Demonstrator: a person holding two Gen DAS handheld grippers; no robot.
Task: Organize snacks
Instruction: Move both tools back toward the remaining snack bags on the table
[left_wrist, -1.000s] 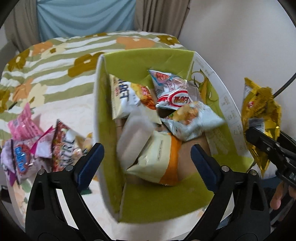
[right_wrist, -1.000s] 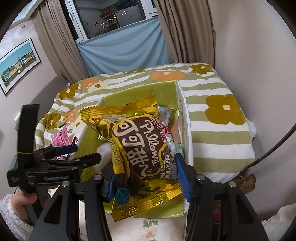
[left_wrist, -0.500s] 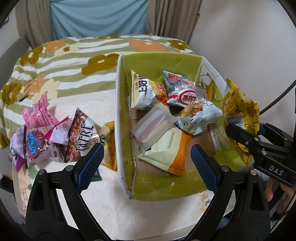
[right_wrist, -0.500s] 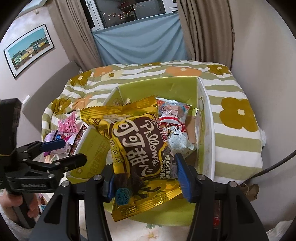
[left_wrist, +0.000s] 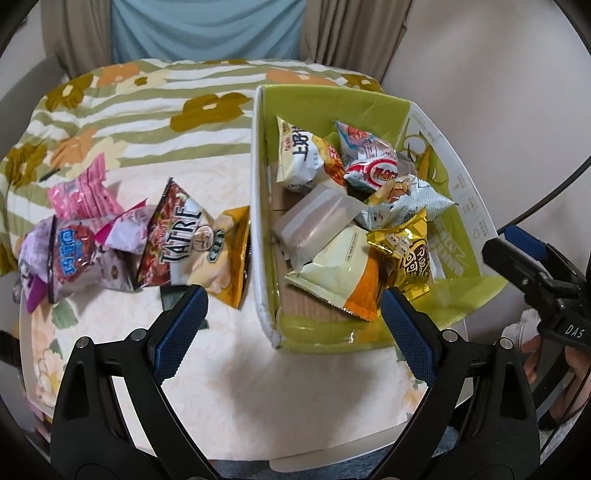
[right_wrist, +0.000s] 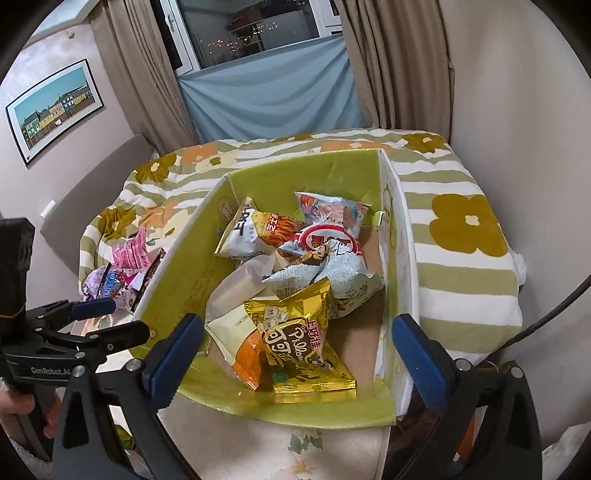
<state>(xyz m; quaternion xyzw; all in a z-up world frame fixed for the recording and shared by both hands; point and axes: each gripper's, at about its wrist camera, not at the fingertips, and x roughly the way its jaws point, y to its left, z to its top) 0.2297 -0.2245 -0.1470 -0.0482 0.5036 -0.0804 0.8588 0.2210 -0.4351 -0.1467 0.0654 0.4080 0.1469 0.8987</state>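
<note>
A green cardboard box (left_wrist: 376, 99) (right_wrist: 295, 170) stands on the table and holds several snack packets. A gold Pillows packet (right_wrist: 299, 347) (left_wrist: 406, 254) lies on top of the pile at the box's near side. My right gripper (right_wrist: 299, 347) is open and empty just above and in front of that packet; it also shows at the right edge of the left wrist view (left_wrist: 524, 254). My left gripper (left_wrist: 291, 325) is open and empty over the table by the box's front left corner. Loose packets lie left of the box: a TATRE bag (left_wrist: 181, 243), a pink bag (left_wrist: 81, 192) and a purple bag (left_wrist: 66, 262).
The table carries a floral cloth (left_wrist: 229, 384). Behind it lies a striped flowered blanket (left_wrist: 140, 96) (right_wrist: 469, 229). A wall stands close on the right (right_wrist: 517, 92). Curtains and a window are at the back (right_wrist: 258, 33).
My right gripper opened and let go of the gold Pillows packet, which now lies in the box. My left gripper drew back and to the left, bringing the loose packets more into view.
</note>
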